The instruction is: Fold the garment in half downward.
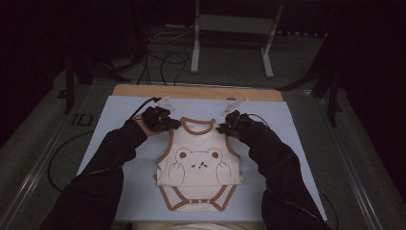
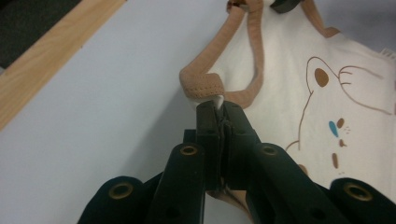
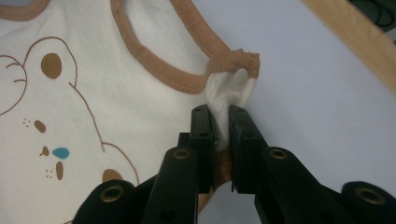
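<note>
I have left gripper fingers clamped on bodysuit left shoulder strap, fabric pinched tight between them; right gripper fingers clamped on right shoulder strap, white cloth bunched between pads; bodysuit bear-print up, mid table, snap end toward near edge, neck toward far wooden edge

The baby bodysuit at the centre of the frame is cream with tan-brown binding round neck, armholes and leg openings. Its front bears a brown-outlined bear face with brown ears, a small blue nose and brown dots. The bench is pale blue with a light wooden strip along its upper edge. Both grippers, left gripper and right gripper, are black, with brass-coloured rivets.
</note>
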A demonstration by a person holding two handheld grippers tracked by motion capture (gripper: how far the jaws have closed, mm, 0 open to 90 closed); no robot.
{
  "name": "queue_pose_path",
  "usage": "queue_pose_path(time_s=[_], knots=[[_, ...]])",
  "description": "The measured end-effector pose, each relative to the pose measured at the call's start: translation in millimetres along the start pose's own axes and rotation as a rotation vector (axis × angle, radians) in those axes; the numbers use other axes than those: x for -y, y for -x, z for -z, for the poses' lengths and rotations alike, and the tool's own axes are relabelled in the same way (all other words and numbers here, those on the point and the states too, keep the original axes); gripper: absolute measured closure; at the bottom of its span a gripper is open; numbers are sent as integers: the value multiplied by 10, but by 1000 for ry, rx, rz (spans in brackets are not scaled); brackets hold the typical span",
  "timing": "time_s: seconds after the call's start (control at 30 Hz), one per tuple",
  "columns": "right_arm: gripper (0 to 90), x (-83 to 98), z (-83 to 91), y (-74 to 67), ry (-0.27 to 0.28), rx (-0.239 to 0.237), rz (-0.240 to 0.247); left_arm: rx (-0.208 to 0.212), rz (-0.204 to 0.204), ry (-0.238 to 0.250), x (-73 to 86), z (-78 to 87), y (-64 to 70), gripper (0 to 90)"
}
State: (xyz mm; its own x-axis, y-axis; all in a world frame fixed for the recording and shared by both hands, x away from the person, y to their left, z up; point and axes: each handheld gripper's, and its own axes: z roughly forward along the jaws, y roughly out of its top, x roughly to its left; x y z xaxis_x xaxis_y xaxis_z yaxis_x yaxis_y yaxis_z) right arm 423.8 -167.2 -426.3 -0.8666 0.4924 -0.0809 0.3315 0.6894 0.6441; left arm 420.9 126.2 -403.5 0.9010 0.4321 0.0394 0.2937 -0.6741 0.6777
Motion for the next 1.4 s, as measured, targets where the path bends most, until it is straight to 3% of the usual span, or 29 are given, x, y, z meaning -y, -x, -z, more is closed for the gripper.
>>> queue_pose_path(time_s=[0.67,0.9,1.03,1.4], knots=[[825,-383,229,168,81,78,21,-66,-23,53,-341,362,-144,875],[825,-526,319,218,104,105,33,-97,-56,77,-464,502,-164,875],[824,-585,387,239,122,126,38,-108,-50,89,-514,559,-189,875],[823,-548,522,204,152,146,40,-104,-84,104,-522,583,-62,874]])
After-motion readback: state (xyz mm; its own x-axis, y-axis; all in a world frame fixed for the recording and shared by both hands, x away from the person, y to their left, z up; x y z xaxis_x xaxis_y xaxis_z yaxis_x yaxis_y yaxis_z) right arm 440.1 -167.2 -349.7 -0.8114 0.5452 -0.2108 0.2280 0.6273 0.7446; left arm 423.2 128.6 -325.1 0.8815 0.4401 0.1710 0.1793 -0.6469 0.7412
